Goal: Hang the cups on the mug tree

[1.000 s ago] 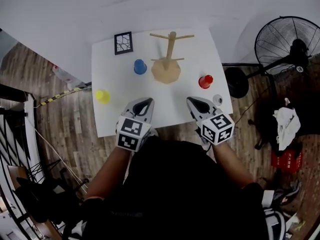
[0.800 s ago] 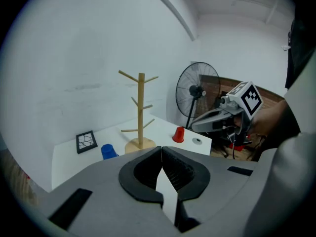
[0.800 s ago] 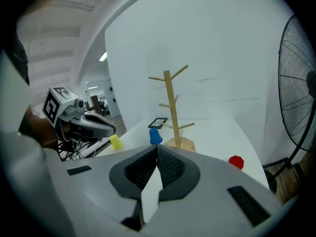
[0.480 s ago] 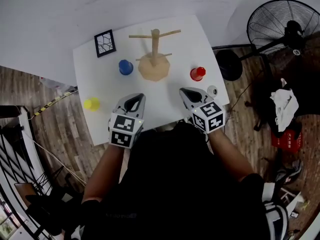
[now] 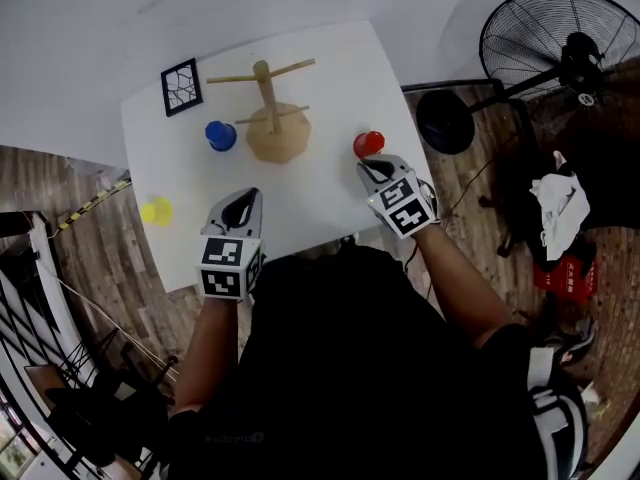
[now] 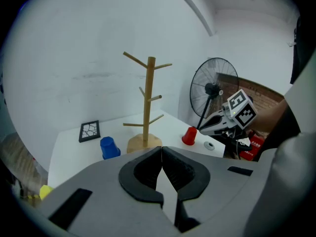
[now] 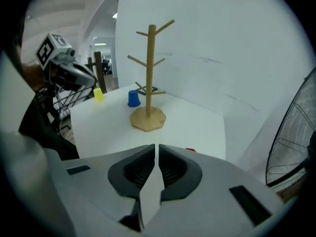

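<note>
Tools first: both are clenched and empty, each pair of jaws pressed tip to tip with nothing between them. The right tool [image 5: 372, 166] has crept forward over the last second. Its tip now sits just beside the red cup [image 5: 368, 144], where a moment ago bare desk lay between them. In the right gripper view only a red sliver peeks over the closed jaws. The left tool [image 5: 243, 201] has hardly moved against the desk [image 5: 330, 78]. It hovers over the near edge, well apart from every cup.

In the head view the desk now sits further up and to the left, but that looks like the head turning, since the things on it keep their places. The mug tree [image 5: 270, 118] stands upright toward the far side with all its pegs bare. The blue cup [image 5: 220, 135] is just beside its base on the left. The red cup stands to the right of the base, and the yellow cup [image 5: 155, 210] sits out at the desk's left edge. A small ring [image 6: 210, 145], plain to see earlier, is now covered in the head view by the right tool. The left gripper view shows it lying on the desk below that tool.

No cup is hung yet. The red cup looks like the first pick, and the right tool must open before it can take hold.
</note>
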The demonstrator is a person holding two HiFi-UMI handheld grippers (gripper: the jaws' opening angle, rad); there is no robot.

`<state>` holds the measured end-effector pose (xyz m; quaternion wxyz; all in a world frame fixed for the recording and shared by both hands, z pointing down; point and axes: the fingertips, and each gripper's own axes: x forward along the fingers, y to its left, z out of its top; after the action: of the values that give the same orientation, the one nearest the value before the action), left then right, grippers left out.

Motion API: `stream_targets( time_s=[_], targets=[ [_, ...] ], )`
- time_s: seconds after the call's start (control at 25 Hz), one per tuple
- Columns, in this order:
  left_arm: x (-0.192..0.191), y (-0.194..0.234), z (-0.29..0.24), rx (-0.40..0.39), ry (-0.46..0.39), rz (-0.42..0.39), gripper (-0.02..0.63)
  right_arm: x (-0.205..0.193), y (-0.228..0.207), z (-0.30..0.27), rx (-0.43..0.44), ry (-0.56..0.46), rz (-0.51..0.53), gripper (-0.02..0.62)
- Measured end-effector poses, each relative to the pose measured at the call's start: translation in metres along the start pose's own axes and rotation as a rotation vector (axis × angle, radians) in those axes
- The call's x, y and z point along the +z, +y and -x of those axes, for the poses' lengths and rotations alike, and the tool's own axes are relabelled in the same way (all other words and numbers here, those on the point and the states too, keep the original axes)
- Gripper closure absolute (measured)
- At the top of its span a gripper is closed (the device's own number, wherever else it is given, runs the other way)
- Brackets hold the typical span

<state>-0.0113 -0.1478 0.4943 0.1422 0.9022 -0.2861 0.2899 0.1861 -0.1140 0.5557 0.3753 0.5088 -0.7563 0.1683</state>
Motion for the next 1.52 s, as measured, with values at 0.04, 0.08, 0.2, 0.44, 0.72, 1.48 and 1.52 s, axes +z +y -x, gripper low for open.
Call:
stream_targets(
  time_s=[0.04,0.08,0.2,0.44,0.72,1.48,1.52],
  targets=[
    [-0.001,-0.003,0.000,0.004,0.006,0.000,0.591,-0.006,-0.009,-0.002,-0.018,0.018,0.018,0.588],
    [-0.003,-0.005,0.000,0.006,0.012,0.002,0.591,-0.011,-0.018,-0.003,-0.036,0.027,0.024,0.588],
    [-0.004,-0.007,-0.001,0.021,0.025,0.005,0.591,-0.016,-0.042,-0.006,-0.071,0.020,-0.005,0.586],
    [0.001,-0.002,0.000,0.051,0.018,0.059,0.591,-0.018,-0.056,-0.018,-0.059,0.023,-0.012,0.532],
    [0.004,-0.001,0.001,0.080,0.026,0.062,0.591,-0.028,-0.070,-0.037,-0.065,0.066,-0.044,0.389],
    [0.000,0.011,0.000,0.098,0.036,0.090,0.591,-0.032,-0.067,-0.048,-0.013,0.132,-0.108,0.373],
    [0.000,0.012,-0.001,0.095,0.035,0.088,0.591,-0.027,-0.066,-0.044,-0.009,0.122,-0.106,0.373]
  ],
)
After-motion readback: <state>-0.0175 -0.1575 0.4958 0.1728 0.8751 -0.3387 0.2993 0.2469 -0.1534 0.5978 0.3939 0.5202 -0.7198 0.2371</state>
